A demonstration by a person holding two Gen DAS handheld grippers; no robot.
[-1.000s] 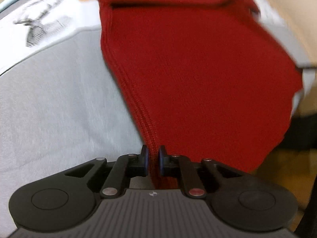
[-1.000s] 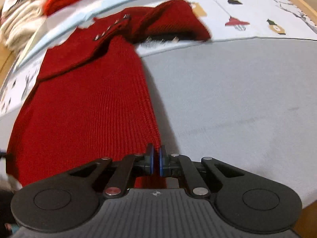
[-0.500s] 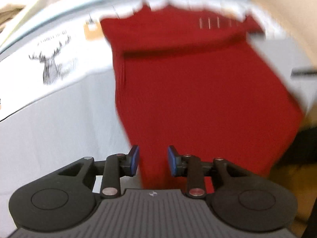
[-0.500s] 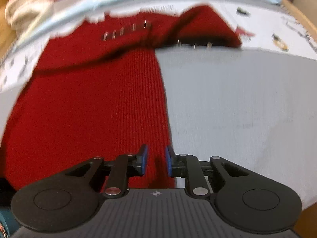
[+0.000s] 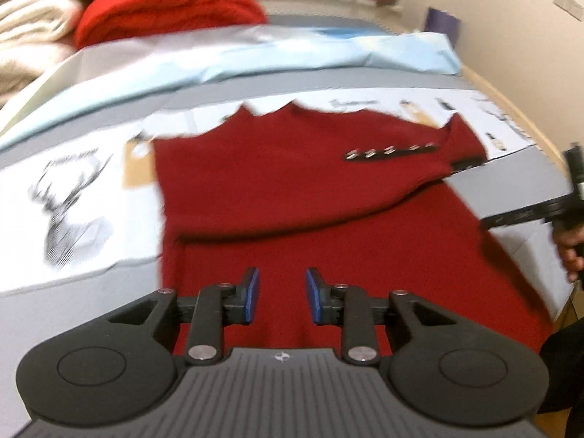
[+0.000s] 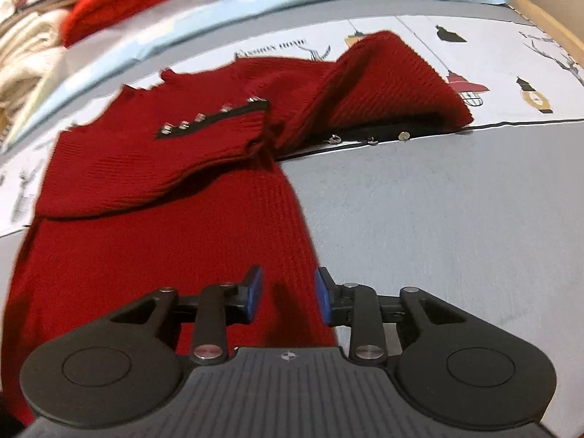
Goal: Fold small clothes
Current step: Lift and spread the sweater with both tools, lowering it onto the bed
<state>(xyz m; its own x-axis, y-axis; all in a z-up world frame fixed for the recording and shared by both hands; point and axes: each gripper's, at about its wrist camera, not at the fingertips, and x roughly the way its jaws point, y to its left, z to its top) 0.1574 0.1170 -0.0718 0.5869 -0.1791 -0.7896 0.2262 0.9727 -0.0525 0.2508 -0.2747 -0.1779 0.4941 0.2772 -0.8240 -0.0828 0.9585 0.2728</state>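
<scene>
A dark red knit sweater (image 5: 328, 233) lies flat on the grey bed cover, one sleeve with a row of silver buttons (image 5: 387, 151) folded across its chest. My left gripper (image 5: 281, 301) is open and empty just above the sweater's near hem. In the right wrist view the sweater (image 6: 157, 241) fills the left half, and its other sleeve (image 6: 387, 84) lies bunched to the far right. My right gripper (image 6: 288, 294) is open and empty over the sweater's near right edge. The right gripper also shows in the left wrist view (image 5: 529, 211).
The bed cover (image 6: 438, 219) is grey with a white printed band (image 6: 511, 65) and a deer print (image 5: 69, 211). A pale blue pillow (image 5: 292, 54) lies behind. Folded red (image 5: 164, 3) and cream clothes (image 5: 25, 36) are stacked at the far left.
Both grippers were shut on the sweater's near hem one second ago. Both have opened, let go of it, and drawn back and up. The sweater now lies flat.
</scene>
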